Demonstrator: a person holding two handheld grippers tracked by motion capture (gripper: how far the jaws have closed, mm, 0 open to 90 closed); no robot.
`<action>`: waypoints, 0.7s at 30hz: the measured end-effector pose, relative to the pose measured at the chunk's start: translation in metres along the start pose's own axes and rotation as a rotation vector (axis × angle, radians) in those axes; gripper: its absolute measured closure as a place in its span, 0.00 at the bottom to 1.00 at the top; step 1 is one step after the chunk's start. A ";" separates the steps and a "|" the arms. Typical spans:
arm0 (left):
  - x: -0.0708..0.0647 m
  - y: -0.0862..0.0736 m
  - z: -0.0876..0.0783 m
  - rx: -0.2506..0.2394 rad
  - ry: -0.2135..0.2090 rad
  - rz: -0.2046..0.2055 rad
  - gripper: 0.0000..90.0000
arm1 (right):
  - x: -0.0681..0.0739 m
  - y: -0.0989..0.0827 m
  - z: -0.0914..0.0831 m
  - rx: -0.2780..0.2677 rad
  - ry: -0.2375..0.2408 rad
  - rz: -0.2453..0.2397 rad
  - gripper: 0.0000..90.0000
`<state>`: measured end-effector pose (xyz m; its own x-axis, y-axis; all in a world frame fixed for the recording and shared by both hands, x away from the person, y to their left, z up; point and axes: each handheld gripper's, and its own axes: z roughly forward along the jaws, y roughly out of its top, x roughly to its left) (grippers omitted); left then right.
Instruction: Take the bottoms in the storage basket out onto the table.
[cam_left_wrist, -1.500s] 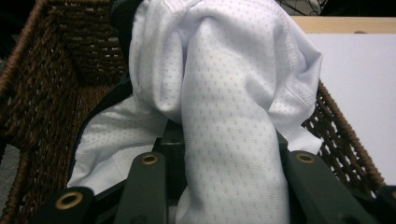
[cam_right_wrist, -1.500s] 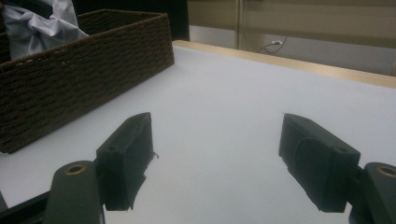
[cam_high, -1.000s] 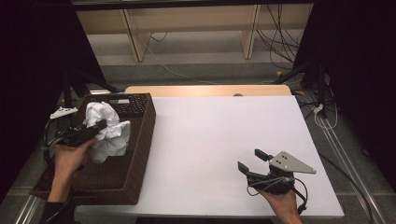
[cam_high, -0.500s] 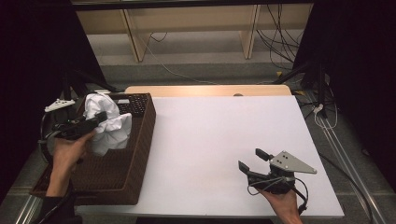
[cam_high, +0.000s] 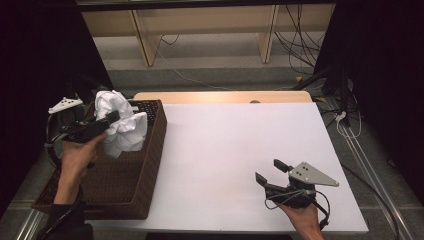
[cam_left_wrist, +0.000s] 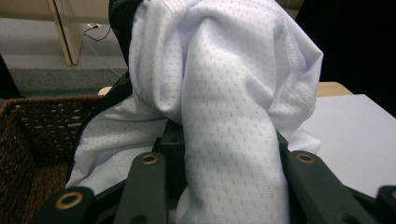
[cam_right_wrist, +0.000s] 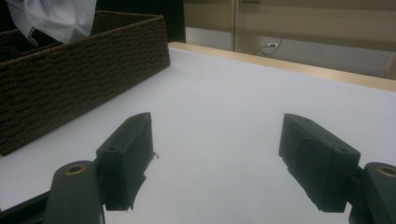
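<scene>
A white mesh garment (cam_high: 120, 127) hangs bunched above the dark wicker basket (cam_high: 145, 165) at the table's left. My left gripper (cam_high: 111, 119) is shut on the garment and holds it up over the basket. In the left gripper view the white garment (cam_left_wrist: 224, 102) drapes between and over the jaws, hiding their tips. My right gripper (cam_high: 272, 172) rests near the table's front right, open, nothing between its fingers. In the right gripper view the basket (cam_right_wrist: 79, 70) stands off to the left with the garment (cam_right_wrist: 56, 18) above it; the open right gripper (cam_right_wrist: 217, 158) points over bare table.
The white table (cam_high: 235, 145) has a wooden strip (cam_high: 220, 96) along its far edge. Behind it are shelf legs and cables on the floor (cam_high: 200, 75). A dark stand and cables (cam_high: 340, 85) sit at the right.
My left gripper has lifted the white garment higher out of the basket and a little to the left. The right gripper has stayed in place.
</scene>
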<state>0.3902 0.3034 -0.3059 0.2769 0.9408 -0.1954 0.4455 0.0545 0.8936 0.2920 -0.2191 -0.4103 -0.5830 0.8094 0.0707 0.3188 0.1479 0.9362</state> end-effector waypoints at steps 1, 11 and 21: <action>0.000 0.000 0.000 0.000 0.000 0.000 0.71 | 0.000 0.000 0.000 0.000 0.000 0.000 0.30; -0.019 0.008 -0.002 -0.024 -0.062 0.022 0.71 | 0.000 0.000 0.001 0.001 0.002 0.004 0.30; -0.047 0.016 -0.001 -0.031 -0.206 0.031 0.71 | 0.001 -0.001 0.002 0.008 0.002 -0.001 0.30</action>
<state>0.3834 0.2607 -0.2825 0.4595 0.8543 -0.2430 0.4084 0.0396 0.9119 0.2923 -0.2175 -0.4113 -0.5852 0.8078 0.0704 0.3237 0.1531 0.9337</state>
